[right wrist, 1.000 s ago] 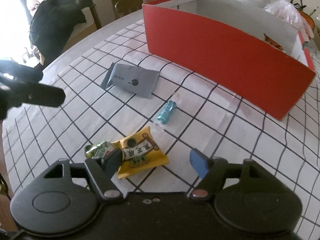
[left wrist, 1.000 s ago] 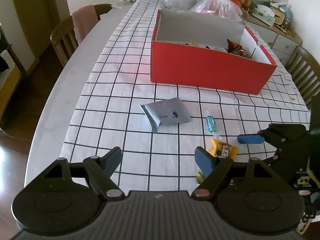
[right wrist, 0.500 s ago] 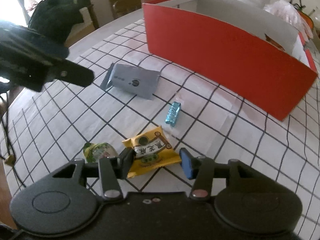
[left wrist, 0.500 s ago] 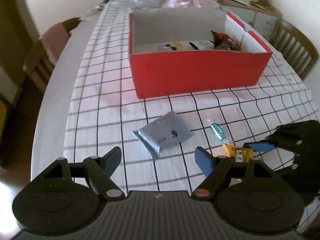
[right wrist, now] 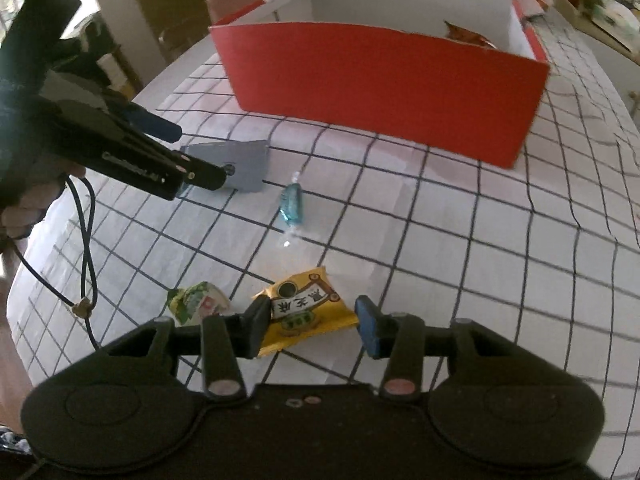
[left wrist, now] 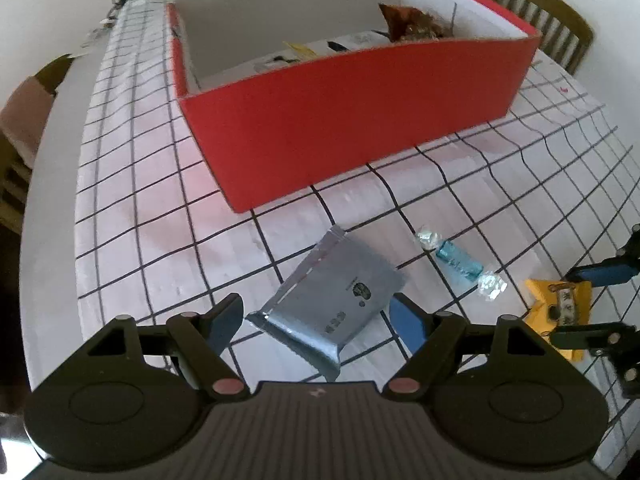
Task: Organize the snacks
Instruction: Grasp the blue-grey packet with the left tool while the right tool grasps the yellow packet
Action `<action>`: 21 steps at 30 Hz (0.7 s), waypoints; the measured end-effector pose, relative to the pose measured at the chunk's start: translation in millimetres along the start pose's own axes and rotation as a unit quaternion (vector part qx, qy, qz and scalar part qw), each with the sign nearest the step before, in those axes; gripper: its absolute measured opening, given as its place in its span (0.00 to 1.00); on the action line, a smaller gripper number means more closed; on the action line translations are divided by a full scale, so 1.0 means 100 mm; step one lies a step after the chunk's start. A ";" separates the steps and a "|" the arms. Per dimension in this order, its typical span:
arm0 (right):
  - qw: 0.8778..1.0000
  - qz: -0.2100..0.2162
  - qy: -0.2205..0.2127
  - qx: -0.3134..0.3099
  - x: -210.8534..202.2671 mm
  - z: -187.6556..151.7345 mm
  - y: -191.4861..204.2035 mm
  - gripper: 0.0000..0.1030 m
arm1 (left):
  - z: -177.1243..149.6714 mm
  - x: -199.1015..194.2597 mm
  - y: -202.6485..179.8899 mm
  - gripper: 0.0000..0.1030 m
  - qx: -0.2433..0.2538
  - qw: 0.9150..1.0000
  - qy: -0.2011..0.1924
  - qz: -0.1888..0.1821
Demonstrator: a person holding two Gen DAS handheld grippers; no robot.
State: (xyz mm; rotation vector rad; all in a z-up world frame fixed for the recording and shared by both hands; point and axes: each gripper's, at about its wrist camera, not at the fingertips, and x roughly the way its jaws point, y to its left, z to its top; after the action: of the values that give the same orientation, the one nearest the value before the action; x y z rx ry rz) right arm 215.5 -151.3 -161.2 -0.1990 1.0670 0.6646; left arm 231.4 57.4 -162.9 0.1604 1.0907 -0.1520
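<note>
A silver snack pouch (left wrist: 334,306) lies on the checked cloth between the open fingers of my left gripper (left wrist: 318,318); it also shows in the right wrist view (right wrist: 244,164). My right gripper (right wrist: 314,322) is open around a yellow snack packet (right wrist: 306,316), also in the left wrist view (left wrist: 560,312). A blue wrapped candy (left wrist: 458,266) lies between them, as the right wrist view (right wrist: 291,208) shows too. A green and white candy (right wrist: 196,302) sits left of the right gripper. The red box (left wrist: 360,120) with snacks inside stands behind.
The red box also shows in the right wrist view (right wrist: 384,92). Wooden chairs (left wrist: 540,28) stand around the table. The left gripper's body and cable (right wrist: 86,220) reach in from the left. Plastic bags sit beyond the box.
My left gripper has moved forward and down so its fingers now flank the silver pouch. My right gripper has closed in around the yellow packet, still open.
</note>
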 end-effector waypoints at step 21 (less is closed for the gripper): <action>0.997 -0.041 -0.013 0.058 -0.03 -0.07 0.06 0.42 | -0.09 0.01 0.09 0.45 -0.069 0.998 -0.002 -0.004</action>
State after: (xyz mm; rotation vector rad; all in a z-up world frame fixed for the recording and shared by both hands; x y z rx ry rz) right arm 205.4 -150.7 -161.6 -0.1324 1.0641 0.5289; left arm 226.4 68.0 -167.4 0.0326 1.0931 -0.0843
